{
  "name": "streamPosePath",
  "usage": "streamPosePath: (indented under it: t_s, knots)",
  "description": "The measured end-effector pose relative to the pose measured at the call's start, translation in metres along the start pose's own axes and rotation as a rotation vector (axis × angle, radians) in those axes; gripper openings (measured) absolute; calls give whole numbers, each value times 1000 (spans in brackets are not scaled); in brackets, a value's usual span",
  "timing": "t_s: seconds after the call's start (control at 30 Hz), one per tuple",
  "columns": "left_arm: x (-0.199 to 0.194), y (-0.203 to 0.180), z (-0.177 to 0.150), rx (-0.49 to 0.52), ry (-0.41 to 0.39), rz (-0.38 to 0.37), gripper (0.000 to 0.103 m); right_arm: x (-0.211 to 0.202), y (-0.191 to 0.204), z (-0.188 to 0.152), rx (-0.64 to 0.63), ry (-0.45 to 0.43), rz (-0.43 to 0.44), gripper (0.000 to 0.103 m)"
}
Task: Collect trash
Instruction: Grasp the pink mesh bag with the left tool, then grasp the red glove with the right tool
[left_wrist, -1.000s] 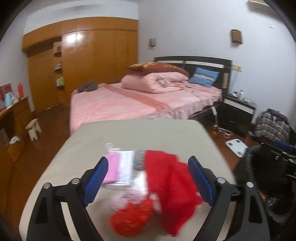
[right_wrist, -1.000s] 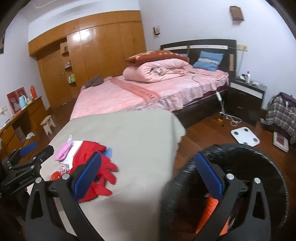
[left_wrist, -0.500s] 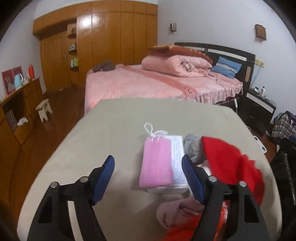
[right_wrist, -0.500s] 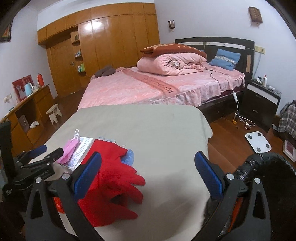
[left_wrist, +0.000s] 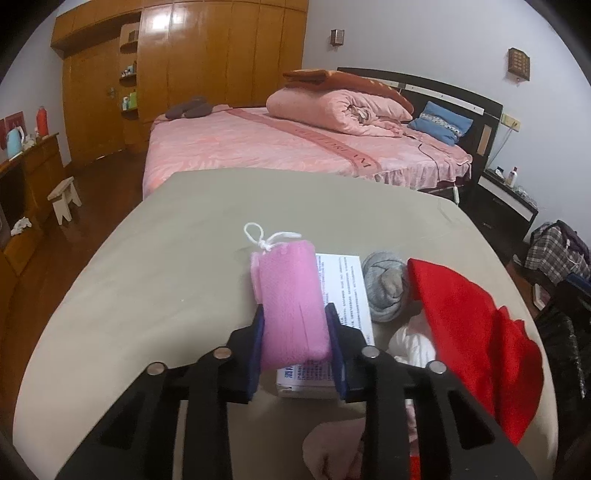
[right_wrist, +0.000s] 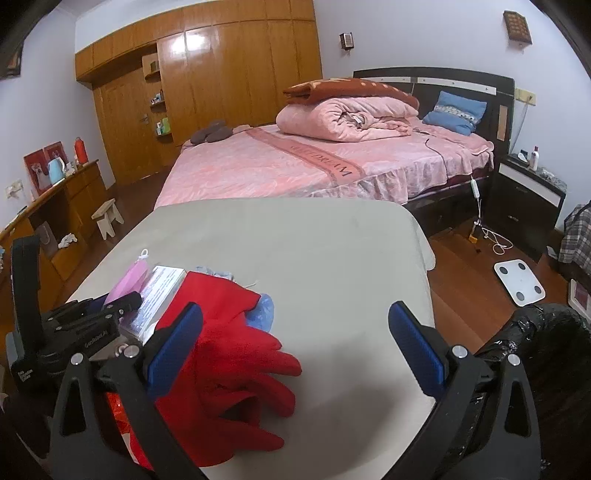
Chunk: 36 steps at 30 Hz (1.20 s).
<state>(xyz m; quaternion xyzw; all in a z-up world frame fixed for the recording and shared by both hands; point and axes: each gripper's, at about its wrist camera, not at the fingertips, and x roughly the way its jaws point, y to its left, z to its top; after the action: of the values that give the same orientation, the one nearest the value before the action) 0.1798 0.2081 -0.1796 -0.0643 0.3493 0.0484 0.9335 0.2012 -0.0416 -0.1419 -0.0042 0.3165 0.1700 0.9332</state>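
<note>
Left gripper, lower centre, jaws closing on a pink mesh pouch atop a white box of unreadable print; right gripper spread wide, empty. Bedspread band reads "DREAM".

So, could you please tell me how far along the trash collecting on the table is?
Done: nothing shows as binned; the black-lined bin beside the table cannot be seen into.
In hand: the left claw is closing on the pink mesh pouch, which lies on a white printed box. The right claw is open and empty.
Left: the red gloves, grey sock ball and the box.
</note>
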Motion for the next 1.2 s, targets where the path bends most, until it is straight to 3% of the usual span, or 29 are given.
streamPosePath:
  t_s: [0.47, 0.77, 0.83, 0.9, 0.93, 1.0, 1.03, 1.2]
  knots:
    - [-64, -10, -8, 8, -76, -14, 25, -27, 10, -15, -6, 6, 29, 97]
    - [-86, -17, -20, 38, -77, -3, 25, -18, 28, -32, -21, 71, 93, 79]
    - [-88, -15, -21, 33, -78, -4, 25, -12, 35, -36, -37, 99, 115, 71]
    - [-92, -14, -21, 26, -80, -5, 25, -5, 42, -40, -51, 138, 148, 51]
    - [-93, -14, -22, 25, -79, -6, 25, -3, 42, -41, -55, 152, 162, 46]
    - [-94, -13, -22, 24, -81, -3, 25, -3, 44, -43, -56, 167, 195, 21]
    - [-95, -13, -23, 24, -81, -3, 25, -4, 44, -43, -57, 170, 213, 16]
    - [-101, -12, -24, 19, -91, -4, 25, -24, 43, -31, -84, 119, 240, 9]
